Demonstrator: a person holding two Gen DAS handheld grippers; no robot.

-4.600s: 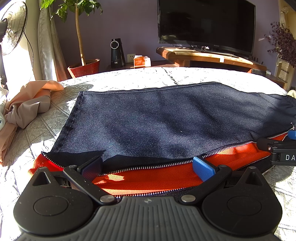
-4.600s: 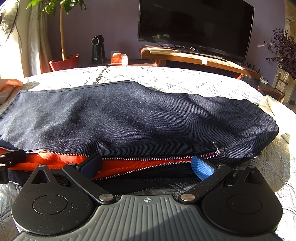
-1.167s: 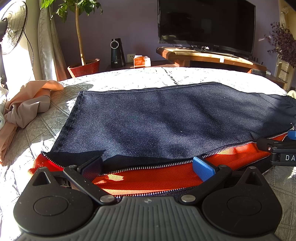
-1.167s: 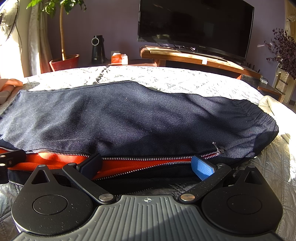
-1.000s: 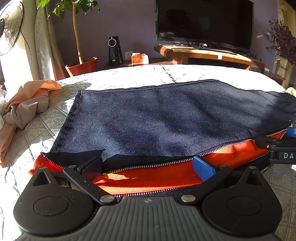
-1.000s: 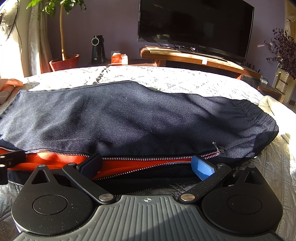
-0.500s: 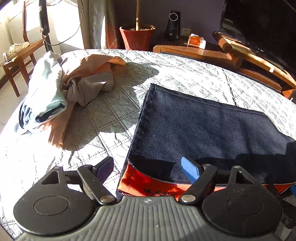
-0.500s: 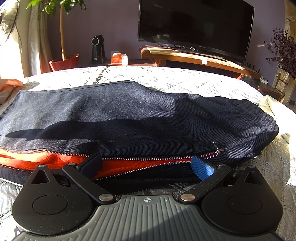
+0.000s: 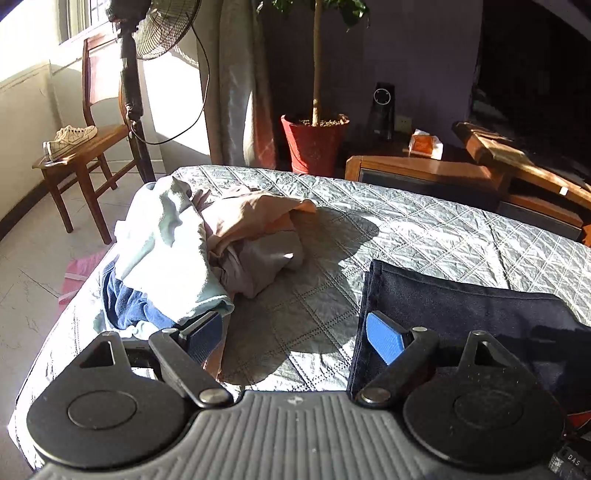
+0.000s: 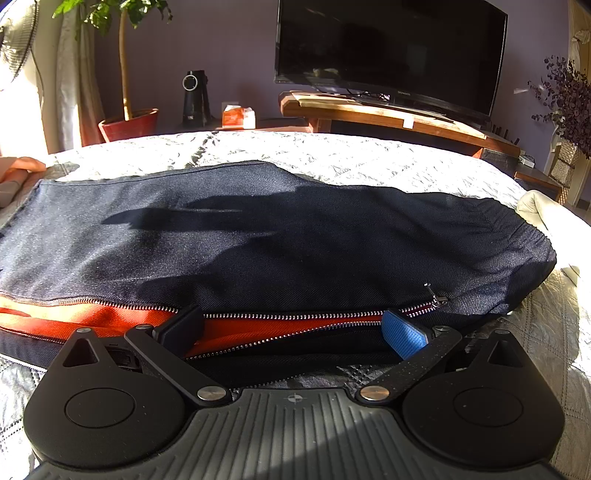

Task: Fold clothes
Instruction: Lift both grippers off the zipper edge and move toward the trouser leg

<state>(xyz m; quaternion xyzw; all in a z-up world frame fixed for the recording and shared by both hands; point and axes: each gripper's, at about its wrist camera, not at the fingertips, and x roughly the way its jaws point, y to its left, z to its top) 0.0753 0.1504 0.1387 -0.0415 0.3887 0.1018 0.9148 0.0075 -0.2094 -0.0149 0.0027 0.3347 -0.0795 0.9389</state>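
A navy garment [image 10: 277,240] with an orange lining [image 10: 92,317] lies flat across the quilted bed, its open zipper edge nearest me. My right gripper [image 10: 291,326] is open low over that zipper edge, just left of the zipper pull [image 10: 436,295]; the pads do not press on the cloth. My left gripper [image 9: 295,325] hovers raised above the garment's [image 9: 461,306] left hem. Its jaws are opening, and only the quilt shows between them. A shadow crosses the navy cloth in the right wrist view.
A heap of unfolded clothes [image 9: 192,251], pale green, peach, grey and blue, lies on the bed's left side. Beyond the bed [image 9: 424,229] are a chair with a shoe [image 9: 74,147], a fan [image 9: 162,26], a potted plant [image 9: 314,144] and a TV [image 10: 388,48]. A cream cloth [image 10: 546,210] lies at the right.
My left gripper lifted off the zipper edge and swung left, bringing the clothes heap and chair into view. It has left the right wrist view; a shadow now lies there. The right gripper stayed still.
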